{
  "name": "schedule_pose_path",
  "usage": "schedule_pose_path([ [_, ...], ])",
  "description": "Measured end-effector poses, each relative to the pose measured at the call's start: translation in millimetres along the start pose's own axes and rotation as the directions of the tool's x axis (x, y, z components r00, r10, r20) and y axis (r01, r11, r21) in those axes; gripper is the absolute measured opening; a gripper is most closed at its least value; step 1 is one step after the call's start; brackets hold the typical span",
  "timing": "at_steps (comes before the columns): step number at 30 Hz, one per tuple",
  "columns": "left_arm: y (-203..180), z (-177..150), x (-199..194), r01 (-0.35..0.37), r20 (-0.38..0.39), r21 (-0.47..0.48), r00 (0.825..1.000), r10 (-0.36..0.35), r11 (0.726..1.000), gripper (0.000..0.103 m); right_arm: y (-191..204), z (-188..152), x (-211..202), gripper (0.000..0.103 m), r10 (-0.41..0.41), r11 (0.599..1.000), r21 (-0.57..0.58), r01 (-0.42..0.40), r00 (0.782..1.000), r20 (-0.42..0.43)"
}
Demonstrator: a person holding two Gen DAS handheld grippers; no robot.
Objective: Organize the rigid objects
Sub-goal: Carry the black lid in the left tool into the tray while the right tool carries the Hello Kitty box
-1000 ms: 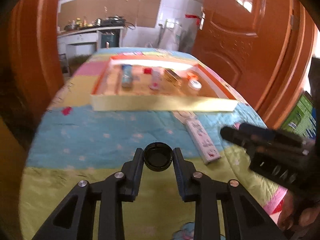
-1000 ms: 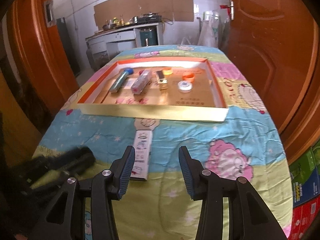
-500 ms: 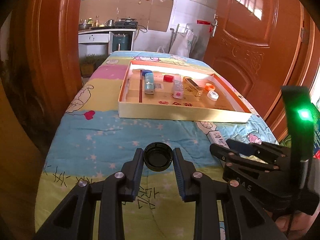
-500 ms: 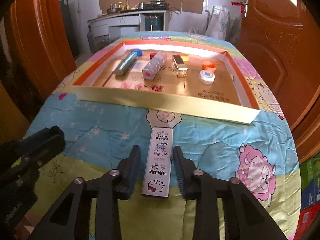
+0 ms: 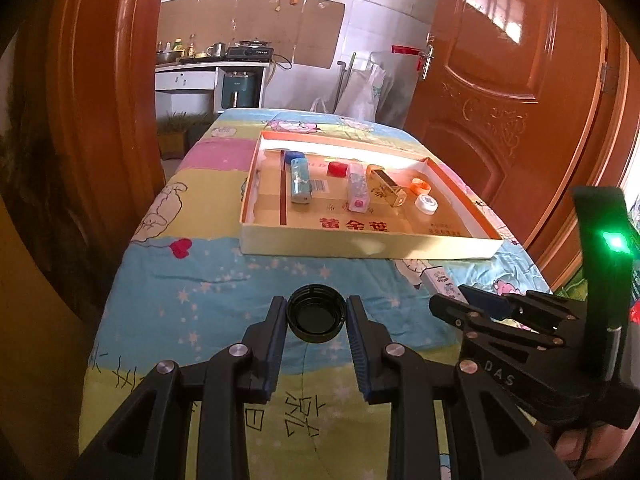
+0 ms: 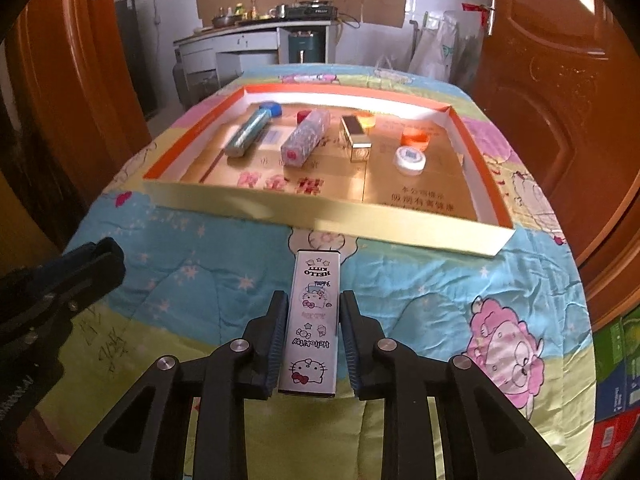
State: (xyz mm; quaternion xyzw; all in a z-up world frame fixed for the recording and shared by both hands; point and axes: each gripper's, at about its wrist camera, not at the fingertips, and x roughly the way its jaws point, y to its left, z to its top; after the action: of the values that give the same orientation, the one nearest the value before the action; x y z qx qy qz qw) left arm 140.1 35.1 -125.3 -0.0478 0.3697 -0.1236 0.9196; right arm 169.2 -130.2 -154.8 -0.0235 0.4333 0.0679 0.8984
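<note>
Black cap: a round black bottle cap [image 5: 316,312], hollow side up, sits low in the centre of the left wrist view, on the blue band of the quilt [image 5: 192,292].
Left gripper: the left gripper [image 5: 316,322] has its blue pads against both sides of the cap, clamped on it.
Slim box: a long white Hello Kitty box [image 6: 312,328] lies flat on the quilt in the lower centre of the right wrist view, its far end pointing at the tray.
Right gripper: the right gripper [image 6: 313,340] straddles the near half of the box; its jaws are closing, the left pad touching the box's edge, the right pad with a thin gap showing beside it.
Tray: a shallow cardboard tray [image 6: 320,220] with an orange outer rim lies across the upper middle of both views, just beyond the slim box.
Tray contents: a blue-capped tube [image 6: 250,132], a red-capped patterned tube [image 6: 306,142], a gold box [image 6: 355,138], an orange cap [image 6: 415,138] and a white cap [image 6: 410,160], laid apart from each other.
Surroundings: wooden doors at both frame edges, a kitchen counter at the top.
</note>
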Motion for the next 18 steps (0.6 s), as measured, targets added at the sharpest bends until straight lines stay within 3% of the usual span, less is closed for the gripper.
schedule_pose_path([
  [18,-20,51,2,0.029,0.065,-0.003,0.997,-0.029,1.000,0.030,-30,38,-34,0.027,-0.002,0.998,0.065,-0.006,0.992,0.126],
])
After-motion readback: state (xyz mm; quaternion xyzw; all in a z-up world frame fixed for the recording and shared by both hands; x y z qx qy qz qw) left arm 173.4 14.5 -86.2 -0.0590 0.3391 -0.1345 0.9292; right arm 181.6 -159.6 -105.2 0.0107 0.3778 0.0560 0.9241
